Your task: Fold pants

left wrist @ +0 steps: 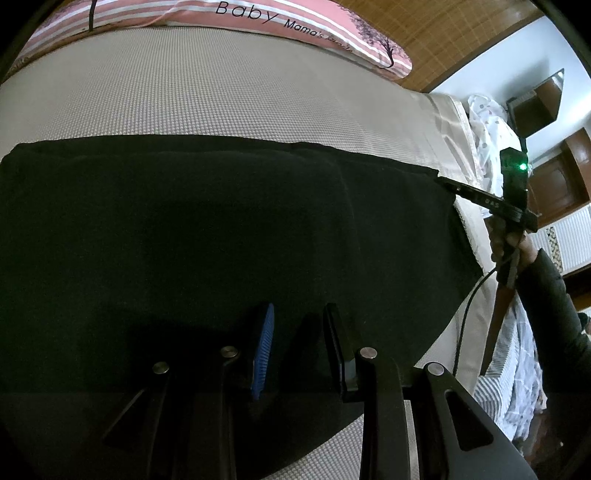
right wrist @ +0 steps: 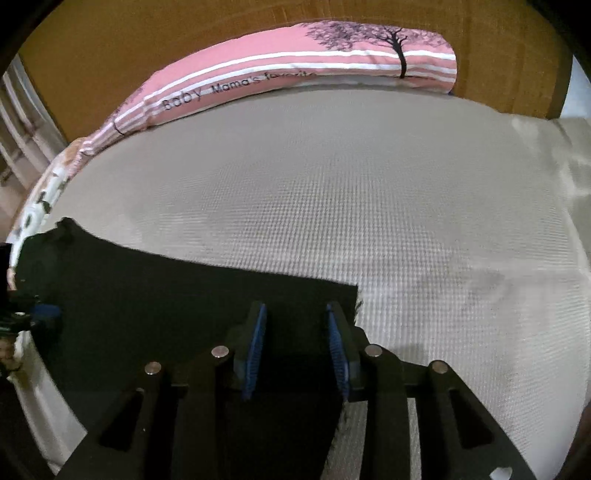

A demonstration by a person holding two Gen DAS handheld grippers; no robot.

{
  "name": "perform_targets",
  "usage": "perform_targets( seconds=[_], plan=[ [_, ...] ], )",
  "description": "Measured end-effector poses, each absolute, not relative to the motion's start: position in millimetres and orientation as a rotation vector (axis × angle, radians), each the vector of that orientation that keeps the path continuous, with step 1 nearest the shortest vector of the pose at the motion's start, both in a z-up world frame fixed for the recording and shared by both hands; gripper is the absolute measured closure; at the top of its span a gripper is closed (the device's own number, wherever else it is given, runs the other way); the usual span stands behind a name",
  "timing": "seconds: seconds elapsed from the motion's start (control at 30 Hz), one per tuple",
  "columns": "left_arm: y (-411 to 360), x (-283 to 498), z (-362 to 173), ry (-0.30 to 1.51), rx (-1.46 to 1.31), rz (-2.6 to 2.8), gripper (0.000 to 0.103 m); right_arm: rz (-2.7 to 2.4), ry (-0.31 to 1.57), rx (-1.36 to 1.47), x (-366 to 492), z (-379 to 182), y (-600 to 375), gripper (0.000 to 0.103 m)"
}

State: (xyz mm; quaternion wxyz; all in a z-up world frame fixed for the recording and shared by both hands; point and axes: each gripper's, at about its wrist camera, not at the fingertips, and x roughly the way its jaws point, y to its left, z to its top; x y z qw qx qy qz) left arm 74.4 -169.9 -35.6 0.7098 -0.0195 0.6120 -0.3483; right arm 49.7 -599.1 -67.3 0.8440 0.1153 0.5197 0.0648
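Black pants point(left wrist: 184, 221) lie spread flat across a beige woven mattress point(left wrist: 221, 92). In the left wrist view my left gripper point(left wrist: 300, 308) sits over the pants' near edge. Its blue-padded fingers stand a little apart, with dark cloth filling the gap. My right gripper point(left wrist: 448, 183) reaches the pants' far right corner, held by a hand in a dark sleeve point(left wrist: 554, 295). In the right wrist view the right gripper point(right wrist: 296, 306) is partly closed at that corner of the pants point(right wrist: 166, 295), and the frayed cloth edge rises between its pads. The left gripper point(right wrist: 40, 314) shows at the left edge.
A long pink striped pillow point(right wrist: 295, 62) lies along the head of the mattress point(right wrist: 369, 203), against a bamboo-mat headboard point(left wrist: 443, 33). White patterned bedding point(left wrist: 491, 122) hangs off the bed's right side. Wooden furniture stands beyond it.
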Motion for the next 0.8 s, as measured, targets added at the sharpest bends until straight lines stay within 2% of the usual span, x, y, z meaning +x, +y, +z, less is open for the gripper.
perform_targets(
  seconds=[0.1,0.17,0.43,0.6,0.7,0.8],
  plan=[
    [-171.4,74.8,-35.1,1.357,-0.036,-0.767,0.074,0.152,1.075,0.288,45.7,-67.7,-602.1,0.075],
    [-172.6,75.2,-35.0,1.358,-0.031,-0.761,0.074,0.153,1.063,0.291,44.4,-67.6,-600.8,0.091],
    [-177.2,71.0,-33.7,1.342,-0.034,-0.704,0.073,-0.044,0.965,0.186,42.0,-47.5,-588.6,0.1],
    [-180.3,68.6,-31.7,1.315,-0.022,-0.674,0.072,-0.151,0.949,0.079,47.5,-44.9,-573.3,0.101],
    [-176.3,70.6,-29.5,1.289,-0.037,-0.642,0.067,-0.193,0.949,0.08,49.6,-48.9,-574.0,0.103],
    [-171.8,72.5,-33.5,1.273,-0.052,-0.651,0.067,-0.251,0.986,0.102,48.8,-59.3,-585.7,0.103]
  ],
)
